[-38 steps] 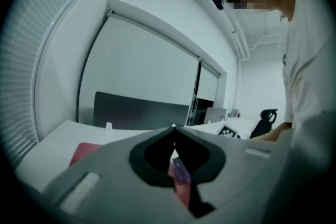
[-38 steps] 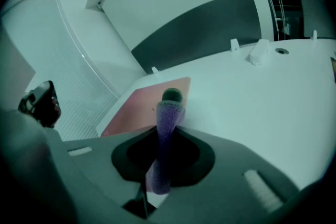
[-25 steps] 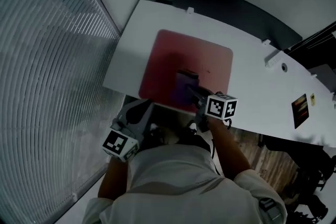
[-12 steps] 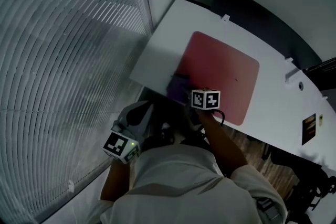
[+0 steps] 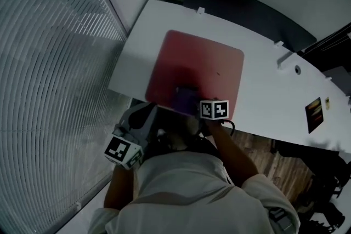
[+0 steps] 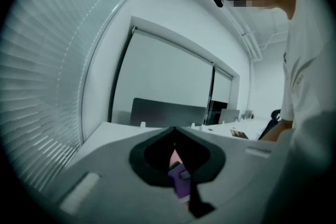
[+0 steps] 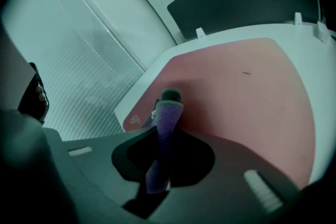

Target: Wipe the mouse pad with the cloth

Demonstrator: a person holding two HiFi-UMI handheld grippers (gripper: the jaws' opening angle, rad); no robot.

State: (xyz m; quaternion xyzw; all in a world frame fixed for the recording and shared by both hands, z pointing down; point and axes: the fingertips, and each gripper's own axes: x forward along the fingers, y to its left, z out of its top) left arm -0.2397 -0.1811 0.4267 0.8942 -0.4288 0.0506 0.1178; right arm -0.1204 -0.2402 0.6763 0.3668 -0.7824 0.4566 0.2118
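One red mouse pad [image 5: 204, 60], one purple cloth [image 5: 186, 99], two grippers. Right gripper [image 7: 167, 108] clamps the folded, fuzzy cloth against the pad's near edge; left gripper [image 6: 175, 135] closed, empty.

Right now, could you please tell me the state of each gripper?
Left gripper: closed, empty.
Right gripper: closed on the cloth.

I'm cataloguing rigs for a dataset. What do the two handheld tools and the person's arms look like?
The left tongs and right tongs have grey moulded bodies with black lining around the mouth. Each carries a white cube printed with black square markers, left cube and right cube. The person wears a white short-sleeved shirt.
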